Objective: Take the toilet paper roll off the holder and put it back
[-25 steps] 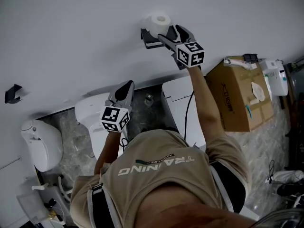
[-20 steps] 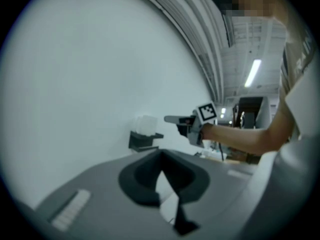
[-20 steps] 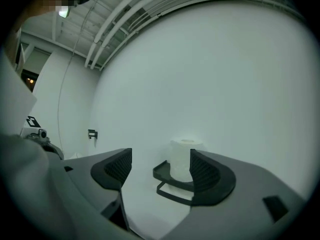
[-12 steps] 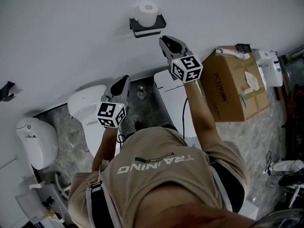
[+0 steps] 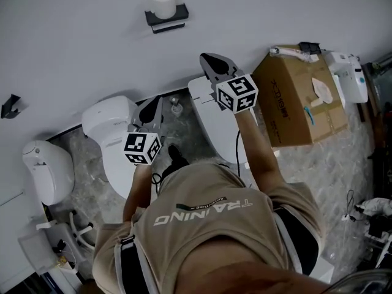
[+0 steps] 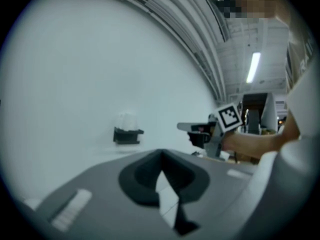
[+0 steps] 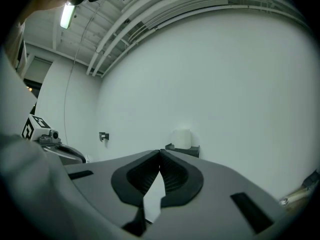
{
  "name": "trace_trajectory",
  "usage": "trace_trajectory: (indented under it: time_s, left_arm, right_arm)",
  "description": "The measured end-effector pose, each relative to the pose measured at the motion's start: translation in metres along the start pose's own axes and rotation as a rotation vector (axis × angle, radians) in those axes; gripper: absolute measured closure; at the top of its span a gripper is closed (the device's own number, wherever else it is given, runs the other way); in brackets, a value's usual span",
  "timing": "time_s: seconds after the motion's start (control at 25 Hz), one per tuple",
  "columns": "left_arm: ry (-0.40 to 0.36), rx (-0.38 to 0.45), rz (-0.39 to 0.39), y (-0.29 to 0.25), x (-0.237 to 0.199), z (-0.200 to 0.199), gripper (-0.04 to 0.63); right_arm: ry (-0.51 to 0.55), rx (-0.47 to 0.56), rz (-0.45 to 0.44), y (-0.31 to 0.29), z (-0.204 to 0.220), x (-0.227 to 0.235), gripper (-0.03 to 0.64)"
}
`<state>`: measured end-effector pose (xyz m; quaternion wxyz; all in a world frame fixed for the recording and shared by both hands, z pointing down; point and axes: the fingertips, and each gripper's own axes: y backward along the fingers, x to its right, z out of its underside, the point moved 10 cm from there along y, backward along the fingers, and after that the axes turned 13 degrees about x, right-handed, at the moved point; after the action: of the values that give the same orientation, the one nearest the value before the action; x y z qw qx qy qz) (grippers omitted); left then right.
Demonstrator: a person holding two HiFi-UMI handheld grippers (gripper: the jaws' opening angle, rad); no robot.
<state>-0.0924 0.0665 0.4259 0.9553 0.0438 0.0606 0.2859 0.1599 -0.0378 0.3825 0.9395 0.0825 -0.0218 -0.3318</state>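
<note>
The white toilet paper roll (image 5: 163, 3) stands on its black wall holder (image 5: 166, 18), with nothing touching it. My right gripper (image 5: 208, 59) hangs in the air well short of the wall, below and right of the holder. Its jaws have just been closing and now meet with nothing between them. In the right gripper view the roll (image 7: 182, 138) and holder (image 7: 185, 149) lie ahead, beyond the shut jaw tips (image 7: 160, 154). My left gripper (image 5: 154, 103) is lower and further left, shut and empty. The left gripper view shows the roll (image 6: 127, 120) far off.
A white toilet (image 5: 113, 133) and a white lidded unit (image 5: 211, 112) stand under the grippers against the wall. A cardboard box (image 5: 300, 103) sits at the right, another white fixture (image 5: 46, 179) at the left. A small black bracket (image 5: 11, 105) is on the wall far left.
My right gripper has drawn back from the roll and holder, and its open jaws have shut empty. My left gripper has also pulled away from the wall. The roll stays on the holder.
</note>
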Motion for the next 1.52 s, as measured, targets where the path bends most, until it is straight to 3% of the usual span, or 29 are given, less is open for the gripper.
trace_trajectory:
  time_s: [0.32, 0.6, 0.84, 1.16, 1.52]
  left_arm:
    - [-0.015, -0.032, -0.079, 0.051, 0.092, 0.012, 0.591]
    - [-0.033, -0.091, -0.121, 0.092, 0.135, 0.009, 0.591]
    - [-0.107, -0.107, -0.076, 0.103, 0.146, -0.002, 0.591]
    - [-0.078, -0.048, -0.02, 0.112, 0.135, -0.011, 0.591]
    - [-0.069, -0.014, -0.049, 0.136, 0.101, -0.014, 0.591]
  right_arm:
    - [-0.036, -0.028, -0.034, 0.099, 0.007, -0.012, 0.601]
    - [-0.085, -0.018, -0.088, 0.163, 0.016, -0.037, 0.603]
    - [-0.131, -0.036, -0.093, 0.187, 0.017, -0.058, 0.603]
    - [-0.097, -0.048, -0.066, 0.204, 0.012, -0.085, 0.603]
    - [-0.102, -0.017, -0.075, 0.188, 0.004, -0.113, 0.603]
